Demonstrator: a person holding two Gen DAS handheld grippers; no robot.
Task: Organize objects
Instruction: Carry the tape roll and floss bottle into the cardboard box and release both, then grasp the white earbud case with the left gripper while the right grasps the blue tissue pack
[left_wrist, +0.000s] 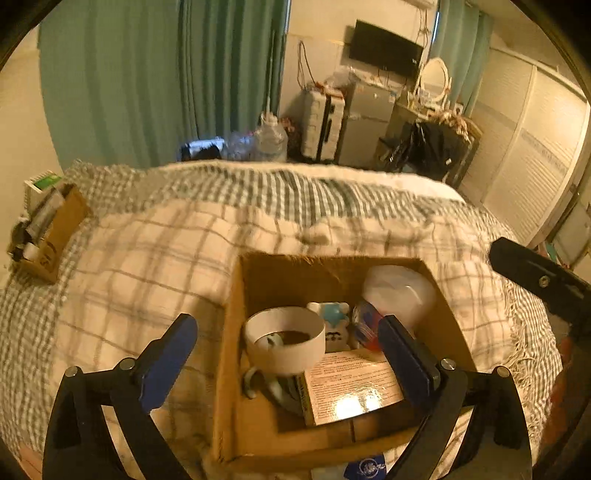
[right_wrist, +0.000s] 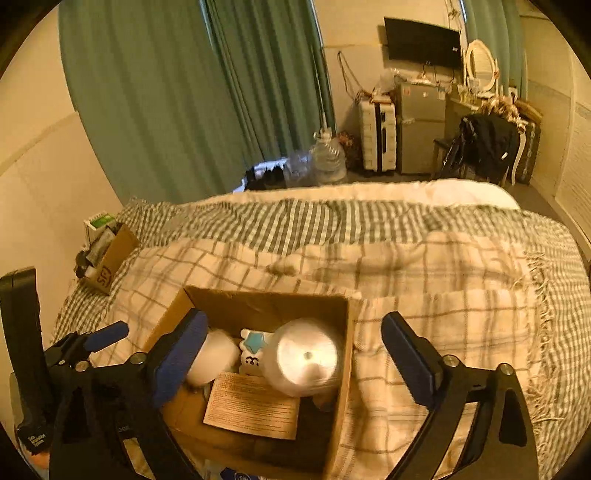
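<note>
An open cardboard box (left_wrist: 258, 439) sits on the checked bed cover; it also shows in the right wrist view (right_wrist: 343, 354). Inside lie a white tape roll (left_wrist: 284, 345), a small white and blue figure (left_wrist: 332, 319), a clear plastic lid (left_wrist: 399, 291) and a flat packet with printed text (left_wrist: 351, 384). My left gripper (left_wrist: 288, 343) is open, its fingers straddling the box's left wall. My right gripper (right_wrist: 295, 345) is open, its fingers straddling the box's right wall. Both hold nothing.
A second, smaller cardboard box (left_wrist: 55, 236) with tubes and cartons stands at the bed's far left edge. The checked blanket (left_wrist: 258, 206) covers the bed. Beyond the bed are green curtains, water bottles (left_wrist: 269, 138), a suitcase (left_wrist: 321, 125) and a cabinet.
</note>
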